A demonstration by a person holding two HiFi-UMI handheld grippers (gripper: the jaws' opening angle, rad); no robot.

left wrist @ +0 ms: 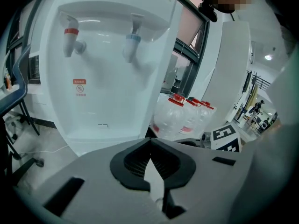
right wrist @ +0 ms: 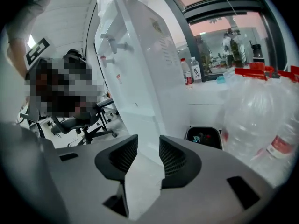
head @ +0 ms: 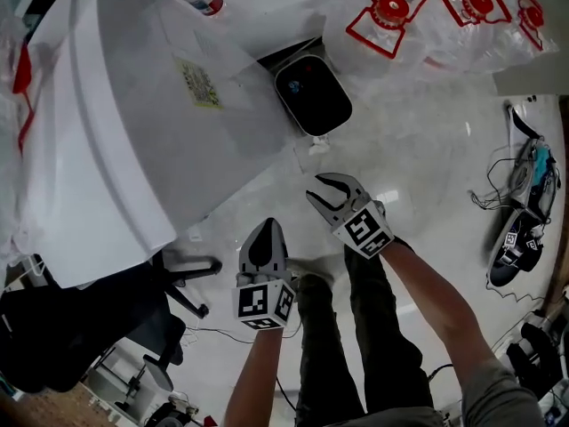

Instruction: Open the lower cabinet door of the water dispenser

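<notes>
Both grippers are held out in front of the water dispenser [head: 116,123] and angled downward. The left gripper [head: 266,227] is found with its jaws closed on nothing, the right gripper [head: 324,185] with its jaws parted and empty. The lower cabinet door [left wrist: 105,111] is seen ahead of the left gripper, untouched by either; its lower right part is hidden behind the gripper body, and its seam cannot be made out.

Bin [head: 279,87] between water dispenser [head: 116,132] and bottles [head: 382,27]; chair [head: 62,327] beside dispenser.

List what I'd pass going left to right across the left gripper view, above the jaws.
chair → red tap → blue tap → bottles
</notes>
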